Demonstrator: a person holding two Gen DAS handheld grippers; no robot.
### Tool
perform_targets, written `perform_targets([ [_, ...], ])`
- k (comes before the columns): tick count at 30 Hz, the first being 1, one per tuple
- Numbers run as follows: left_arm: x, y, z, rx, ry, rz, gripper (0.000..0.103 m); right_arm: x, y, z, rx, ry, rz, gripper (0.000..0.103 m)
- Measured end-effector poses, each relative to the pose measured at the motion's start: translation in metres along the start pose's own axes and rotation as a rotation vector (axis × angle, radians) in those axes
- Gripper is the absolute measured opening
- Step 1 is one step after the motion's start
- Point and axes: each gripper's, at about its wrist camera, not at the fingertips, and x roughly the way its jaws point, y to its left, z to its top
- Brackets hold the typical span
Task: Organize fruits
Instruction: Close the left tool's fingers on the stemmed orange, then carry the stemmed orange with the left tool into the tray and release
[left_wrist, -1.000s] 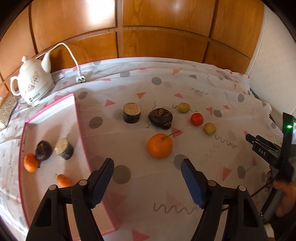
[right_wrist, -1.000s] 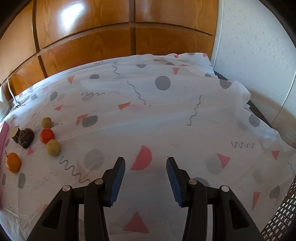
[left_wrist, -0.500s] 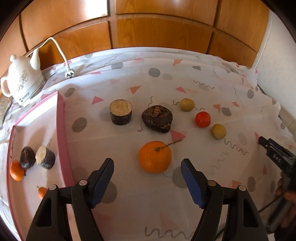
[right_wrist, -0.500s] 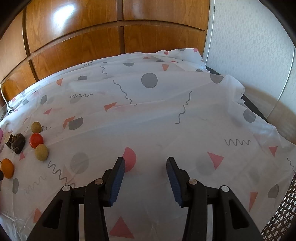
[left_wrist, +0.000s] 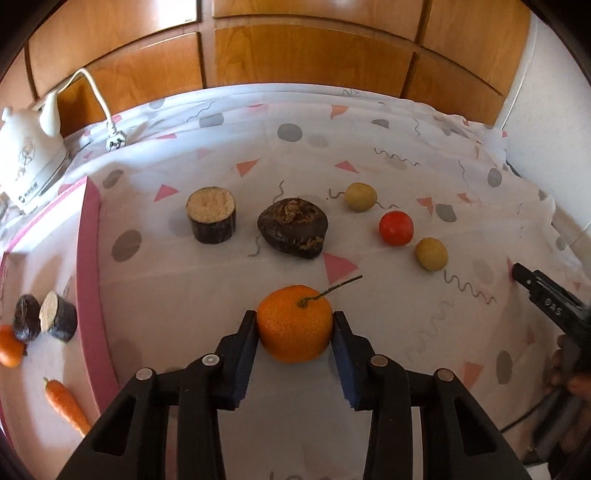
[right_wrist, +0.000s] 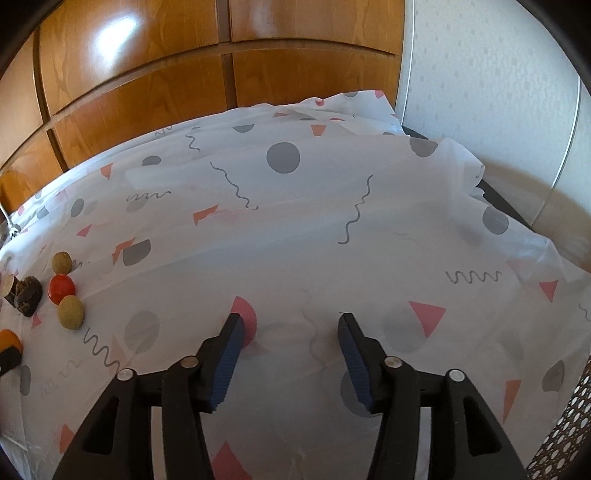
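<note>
My left gripper (left_wrist: 294, 325) is shut on an orange (left_wrist: 294, 325) with a thin stem, low on the patterned cloth. Beyond it lie a dark cut cylinder (left_wrist: 212, 220), a dark lumpy fruit (left_wrist: 292, 228), a red tomato (left_wrist: 396, 228) and two yellow-brown round fruits (left_wrist: 360, 196) (left_wrist: 431, 253). A pink-rimmed tray (left_wrist: 88, 258) at the left holds a carrot (left_wrist: 63, 405), a small orange (left_wrist: 9, 345) and two dark pieces (left_wrist: 55, 320). My right gripper (right_wrist: 290, 325) is open and empty over bare cloth; the same fruits (right_wrist: 61, 288) lie at its far left.
A white kettle (left_wrist: 27, 157) with cord and plug (left_wrist: 115, 142) stands at the back left. Wooden panels (left_wrist: 295, 55) back the table. The right gripper's body and the hand holding it (left_wrist: 557, 321) show at the left view's right edge. The cloth drops off at the right (right_wrist: 517, 229).
My left gripper moved forward and down to the orange and closed on it. The right gripper stayed open, with its view shifting slightly.
</note>
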Motion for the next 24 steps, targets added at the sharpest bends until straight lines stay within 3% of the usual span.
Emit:
perform_targets([
  [6, -0.032, 0.013, -0.004, -0.063, -0.048, -0.043, 0.039, 0.001, 0.003, -0.001, -0.006, -0.015, -0.008, 0.062],
  [11, -0.069, 0.05, -0.001, -0.165, -0.124, -0.052, 0.04, 0.001, 0.005, -0.001, -0.01, -0.019, -0.015, 0.063],
  [14, -0.086, 0.084, 0.002, -0.242, -0.163, -0.003, 0.04, 0.002, 0.005, -0.001, -0.013, -0.021, -0.018, 0.063],
  [16, -0.093, 0.11, 0.002, -0.285, -0.182, 0.071, 0.04, 0.002, 0.005, -0.001, -0.014, -0.02, -0.019, 0.063],
  [21, -0.094, 0.159, -0.01, -0.375, -0.177, 0.199, 0.04, 0.002, 0.006, -0.001, -0.017, -0.02, -0.022, 0.063],
  [24, -0.092, 0.179, -0.023, -0.429, -0.166, 0.235, 0.04, 0.001, 0.006, -0.001, -0.02, -0.019, -0.027, 0.063],
])
